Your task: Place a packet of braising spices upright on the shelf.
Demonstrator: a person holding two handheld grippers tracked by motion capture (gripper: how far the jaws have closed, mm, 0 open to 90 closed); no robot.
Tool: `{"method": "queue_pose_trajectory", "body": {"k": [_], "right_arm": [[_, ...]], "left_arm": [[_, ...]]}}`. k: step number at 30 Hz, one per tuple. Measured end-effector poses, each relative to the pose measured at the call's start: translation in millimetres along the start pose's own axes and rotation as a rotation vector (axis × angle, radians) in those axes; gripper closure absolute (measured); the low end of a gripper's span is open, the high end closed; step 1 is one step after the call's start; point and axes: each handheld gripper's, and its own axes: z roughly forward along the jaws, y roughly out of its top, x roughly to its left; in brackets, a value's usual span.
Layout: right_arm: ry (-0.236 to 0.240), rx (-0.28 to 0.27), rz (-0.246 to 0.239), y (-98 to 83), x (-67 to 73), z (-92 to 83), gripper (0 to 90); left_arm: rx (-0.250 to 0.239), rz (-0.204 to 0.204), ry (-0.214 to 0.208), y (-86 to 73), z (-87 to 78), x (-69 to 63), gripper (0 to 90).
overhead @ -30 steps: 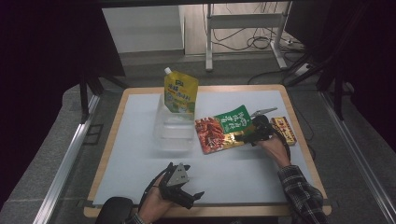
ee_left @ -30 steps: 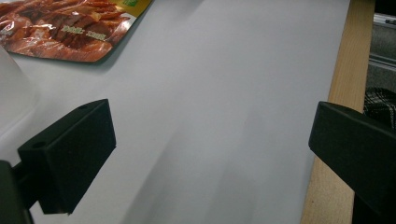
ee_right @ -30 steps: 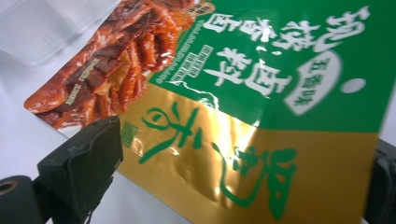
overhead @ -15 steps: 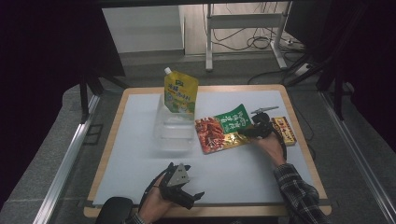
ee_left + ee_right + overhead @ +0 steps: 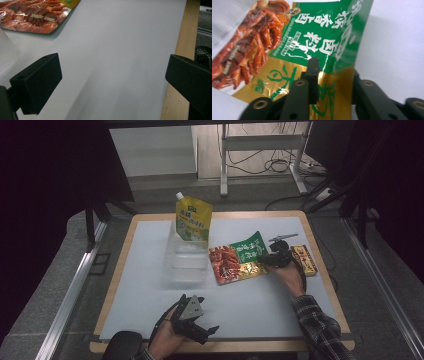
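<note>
Right tongs (image 5: 270,261), centre right of the high view, have just been closing and now pinch the snack pouch (image 5: 240,257). Left tongs (image 5: 207,330), at the bottom edge, gape wide and empty above the worktop (image 5: 150,270).

A recording lab rather than a home: a wooden-edged table (image 5: 116,285) topped with a pale mat (image 5: 150,270) stands between aluminium rails (image 5: 65,300), ringed by black drapes (image 5: 55,175). Beyond its far edge, cables (image 5: 265,165) trail across bare floor beneath a metal stand (image 5: 260,145).
</note>
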Motion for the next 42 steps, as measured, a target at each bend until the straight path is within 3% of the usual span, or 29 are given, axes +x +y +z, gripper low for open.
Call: {"method": "queue_pose_trajectory", "body": {"k": [2,4,7,13,20,26,42], "right_arm": [[-0.02,-0.003,-0.016,0.8,1.0,-1.4,85.7],[-0.01,-0.008,-0.006,2.3,2.4,-3.3,88.8],[-0.017,-0.006,-0.025,4.3,4.6,-4.8,89.0],[0.005,-0.025,-0.008,9.0,3.6,-10.8,89.0],[0.02,-0.05,-0.052,13.5,7.6,-21.9,88.9],[0.007,-0.077,-0.071,18.6,12.8,-28.4,89.1],[0.05,-0.153,-0.08,40.7,24.3,-52.7,89.1]], "left_arm": [[0.0,0.0,0.002,0.0,-0.1,0.0,0.5],[0.001,0.0,0.002,0.0,-0.1,0.0,0.5],[0.0,0.0,0.002,0.0,0.0,-0.2,0.5],[0.001,0.001,0.002,0.1,0.1,-0.6,0.6],[-0.002,0.002,0.005,0.1,-0.3,-0.4,0.7],[-0.005,0.001,0.01,0.1,-0.9,0.2,0.8],[-0.001,0.004,0.012,0.2,-1.2,0.5,1.0]]}}
